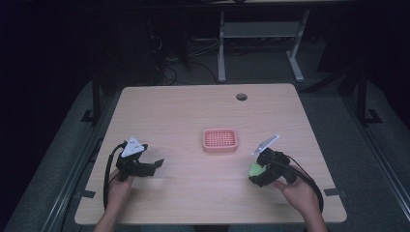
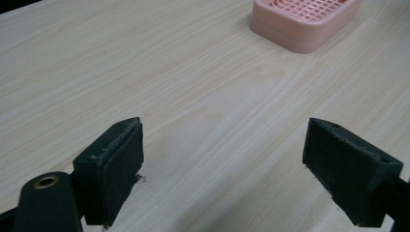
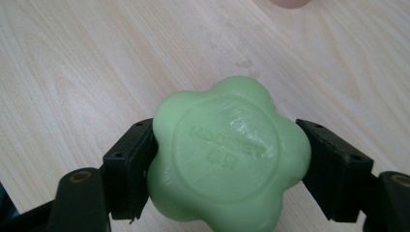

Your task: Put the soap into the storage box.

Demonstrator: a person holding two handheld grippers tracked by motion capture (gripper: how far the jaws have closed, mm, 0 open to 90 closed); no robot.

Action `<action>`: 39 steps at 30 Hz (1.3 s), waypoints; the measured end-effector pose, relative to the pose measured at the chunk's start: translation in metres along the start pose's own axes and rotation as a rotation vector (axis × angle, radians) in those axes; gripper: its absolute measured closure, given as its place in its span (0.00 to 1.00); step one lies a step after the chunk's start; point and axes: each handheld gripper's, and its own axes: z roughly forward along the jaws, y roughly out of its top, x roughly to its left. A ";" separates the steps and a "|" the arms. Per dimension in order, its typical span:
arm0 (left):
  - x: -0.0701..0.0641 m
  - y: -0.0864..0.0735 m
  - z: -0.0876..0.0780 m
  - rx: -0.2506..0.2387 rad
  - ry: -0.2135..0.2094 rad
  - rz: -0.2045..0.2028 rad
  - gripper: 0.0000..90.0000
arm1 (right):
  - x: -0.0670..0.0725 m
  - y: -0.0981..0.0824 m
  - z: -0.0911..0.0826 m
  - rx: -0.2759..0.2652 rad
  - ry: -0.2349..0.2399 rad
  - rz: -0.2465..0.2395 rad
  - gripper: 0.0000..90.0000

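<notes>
A green flower-shaped soap (image 3: 227, 154) is clamped between the black jaws of my right gripper (image 3: 226, 164), just above the wooden table (image 1: 193, 111). From above, the soap (image 1: 255, 170) and right gripper (image 1: 258, 171) sit at the table's right front. A pink soap dish (image 1: 220, 140) with a grid top rests mid-table, left of and beyond the soap; its edge (image 3: 289, 2) peeks in at the top of the right gripper view. My left gripper (image 1: 155, 166) hovers at the left front, open and empty, its jaws (image 2: 225, 169) wide apart, the dish (image 2: 302, 21) ahead to the right.
A round cable hole (image 1: 241, 96) lies near the table's far edge. Beyond the table stand white desk legs (image 1: 221, 48) and cables on a dark floor. Bare wood spreads between the two grippers and around the dish.
</notes>
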 end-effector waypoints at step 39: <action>0.000 0.000 0.000 -0.012 -0.002 -0.014 0.16 | -0.026 0.064 -0.008 -0.009 0.026 -0.058 0.29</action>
